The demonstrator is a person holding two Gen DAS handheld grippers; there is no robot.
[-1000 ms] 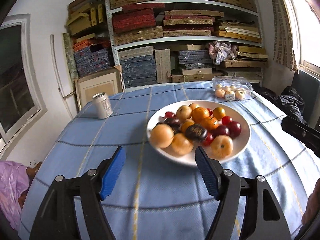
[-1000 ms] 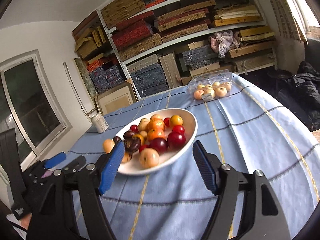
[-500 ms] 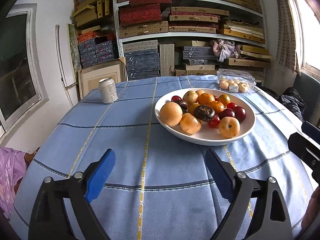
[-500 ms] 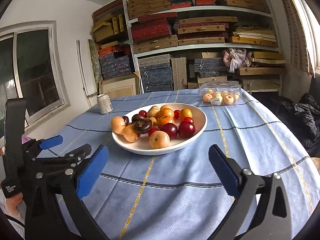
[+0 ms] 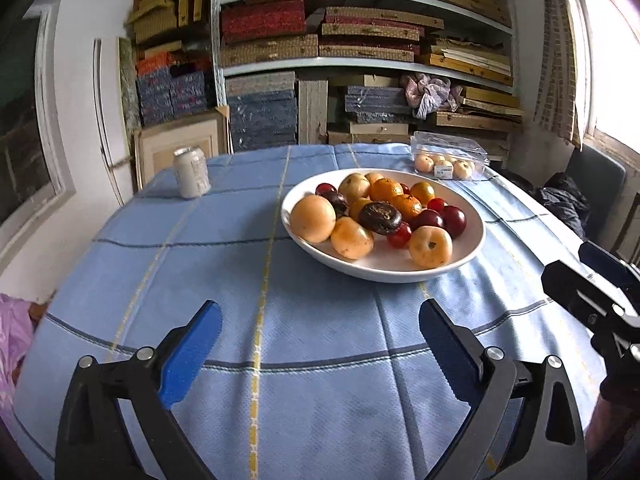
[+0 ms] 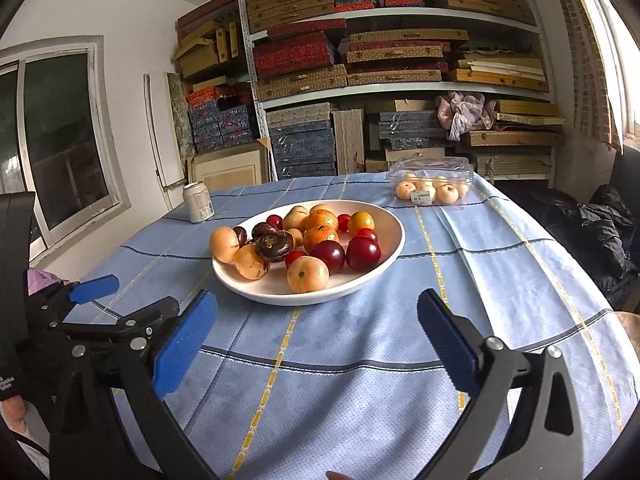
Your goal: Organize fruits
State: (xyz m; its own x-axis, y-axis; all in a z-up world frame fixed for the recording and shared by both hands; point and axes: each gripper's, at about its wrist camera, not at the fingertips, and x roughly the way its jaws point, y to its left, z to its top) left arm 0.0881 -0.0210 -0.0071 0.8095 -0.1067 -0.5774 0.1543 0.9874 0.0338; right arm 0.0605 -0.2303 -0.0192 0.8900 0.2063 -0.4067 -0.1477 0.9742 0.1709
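A white bowl (image 5: 472, 240) (image 6: 394, 248) sits mid-table, holding several fruits: pale orange round fruits (image 5: 313, 218), mandarins (image 6: 320, 221), dark red plums (image 6: 363, 253), small red tomatoes and a dark brown fruit (image 5: 380, 218). My left gripper (image 5: 318, 344) is open and empty, well short of the bowl, above the blue cloth. My right gripper (image 6: 316, 338) is open and empty, also in front of the bowl. The left gripper also shows at the left of the right wrist view (image 6: 120, 300).
A clear plastic box of pale fruits (image 5: 448, 158) (image 6: 430, 184) stands at the far right of the table. A drink can (image 5: 191, 178) (image 6: 198, 202) stands far left. Shelves stacked with boxes (image 5: 360, 60) lie behind. A dark bag (image 6: 600, 224) is off the table's right.
Both grippers have drawn back from the bowl and levelled out, and their jaws have opened wider. The bowl and fruits have not moved.
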